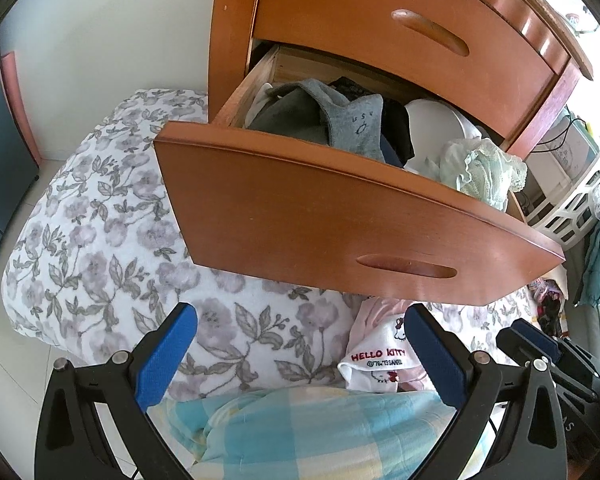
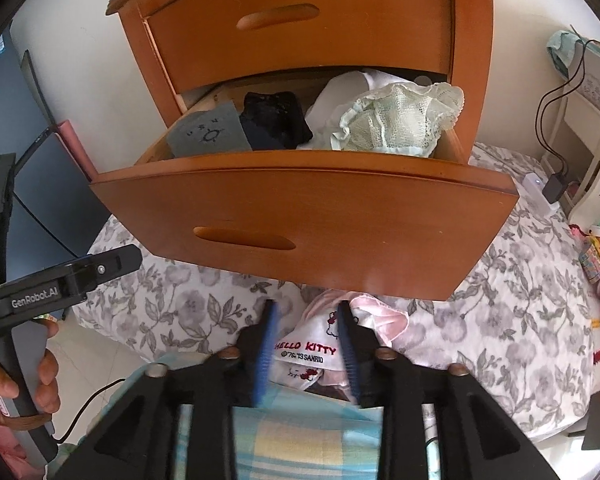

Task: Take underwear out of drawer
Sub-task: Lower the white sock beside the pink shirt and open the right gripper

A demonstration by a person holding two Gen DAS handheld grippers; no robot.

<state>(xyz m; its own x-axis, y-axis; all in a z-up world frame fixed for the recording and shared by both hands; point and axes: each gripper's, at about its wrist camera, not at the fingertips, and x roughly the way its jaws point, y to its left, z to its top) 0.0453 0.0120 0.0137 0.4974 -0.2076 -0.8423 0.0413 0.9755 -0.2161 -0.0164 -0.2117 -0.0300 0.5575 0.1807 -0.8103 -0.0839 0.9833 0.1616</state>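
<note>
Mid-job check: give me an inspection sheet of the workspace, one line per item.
Surface: floral bedspread under the open lower drawer.
Job's things: Hello Kitty underwear lies on the bed; mint lace underwear, grey garment and black garment in the drawer.
Clutter: checked blanket in front.
Grippers: left gripper open, empty; right gripper open, straddling the Hello Kitty underwear, pads not pressing.
Cables: black cable to charger at right.
Surroundings: white wall, laundry basket.
</note>
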